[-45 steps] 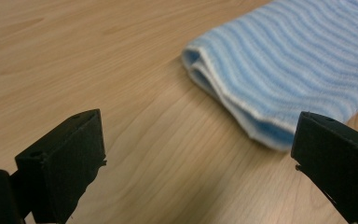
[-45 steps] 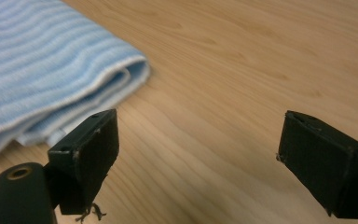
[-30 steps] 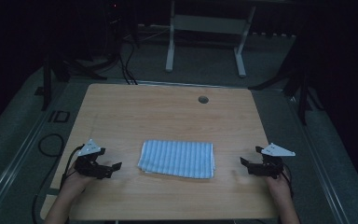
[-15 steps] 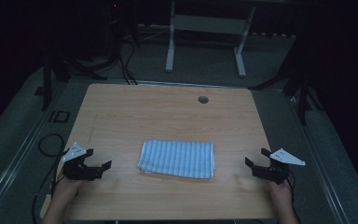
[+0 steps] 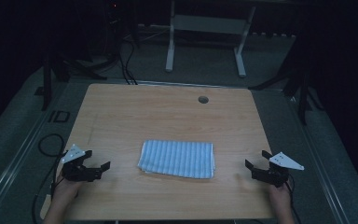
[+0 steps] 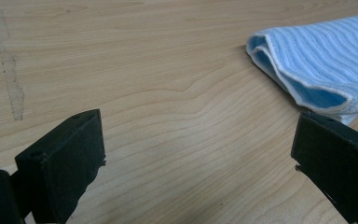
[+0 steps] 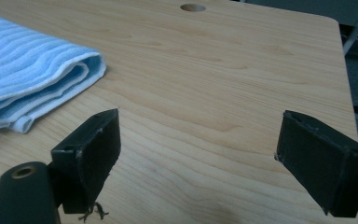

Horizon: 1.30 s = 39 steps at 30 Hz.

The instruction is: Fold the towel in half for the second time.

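A folded blue-and-white striped towel (image 5: pixel 177 159) lies flat near the front middle of the wooden table (image 5: pixel 168 112). My left gripper (image 5: pixel 99 158) rests at the front left, open, pointing toward the towel with a gap of bare wood between. In the left gripper view the wide-open jaws (image 6: pixel 198 126) hold nothing, and the towel's folded corner (image 6: pixel 321 60) lies ahead at the right. My right gripper (image 5: pixel 255 158) sits at the front right, open and apart from the towel. Its jaws (image 7: pixel 200 121) frame bare wood, with the towel's edge (image 7: pixel 28 60) at the left.
A round cable hole (image 5: pixel 203 99) (image 7: pixel 192 7) sits near the table's far edge. A faint strip of tape residue (image 6: pixel 9 70) marks the wood at the left. A white stand (image 5: pixel 205 28) and cables (image 5: pixel 121 56) are on the dark floor beyond the table.
Both grippers have drawn outward from the towel, the left one to the left and the right one to the right. Both stayed open. The towel has not moved.
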Each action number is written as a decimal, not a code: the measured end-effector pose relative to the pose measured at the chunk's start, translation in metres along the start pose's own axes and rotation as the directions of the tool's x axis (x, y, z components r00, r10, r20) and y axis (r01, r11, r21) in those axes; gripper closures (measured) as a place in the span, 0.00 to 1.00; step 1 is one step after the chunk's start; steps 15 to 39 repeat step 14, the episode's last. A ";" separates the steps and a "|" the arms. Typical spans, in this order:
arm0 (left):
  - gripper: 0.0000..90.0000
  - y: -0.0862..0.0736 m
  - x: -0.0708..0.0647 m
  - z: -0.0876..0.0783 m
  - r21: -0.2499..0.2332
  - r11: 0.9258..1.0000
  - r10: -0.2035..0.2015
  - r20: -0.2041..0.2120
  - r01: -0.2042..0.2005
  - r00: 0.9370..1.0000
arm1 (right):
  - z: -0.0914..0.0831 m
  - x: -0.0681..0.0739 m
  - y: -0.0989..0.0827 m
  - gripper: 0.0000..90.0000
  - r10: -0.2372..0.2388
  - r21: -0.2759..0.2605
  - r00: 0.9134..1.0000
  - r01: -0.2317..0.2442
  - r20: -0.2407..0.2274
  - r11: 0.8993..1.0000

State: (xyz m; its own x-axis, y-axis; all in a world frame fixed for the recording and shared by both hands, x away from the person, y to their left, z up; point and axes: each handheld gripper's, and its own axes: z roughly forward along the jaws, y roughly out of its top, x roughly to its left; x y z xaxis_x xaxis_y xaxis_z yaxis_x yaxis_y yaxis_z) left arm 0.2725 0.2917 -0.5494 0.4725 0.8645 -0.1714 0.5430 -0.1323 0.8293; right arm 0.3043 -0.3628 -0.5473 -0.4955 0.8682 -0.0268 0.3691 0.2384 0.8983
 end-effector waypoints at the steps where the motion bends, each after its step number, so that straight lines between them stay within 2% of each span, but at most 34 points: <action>1: 0.03 0.000 0.000 0.000 0.002 1.000 0.001 0.001 -0.001 1.000 | 0.000 0.000 0.000 0.15 0.001 0.000 1.000 -0.001 0.001 1.000; 13: 0.03 -0.001 0.001 -0.001 -0.010 1.000 -0.012 0.001 0.012 1.000 | -0.002 -0.002 0.002 0.15 -0.007 -0.009 0.999 0.008 0.038 1.000; 39: 0.03 -0.001 0.001 -0.001 -0.010 1.000 -0.012 0.002 0.012 1.000 | -0.003 -0.002 0.002 0.15 -0.006 -0.008 0.999 0.007 0.039 1.000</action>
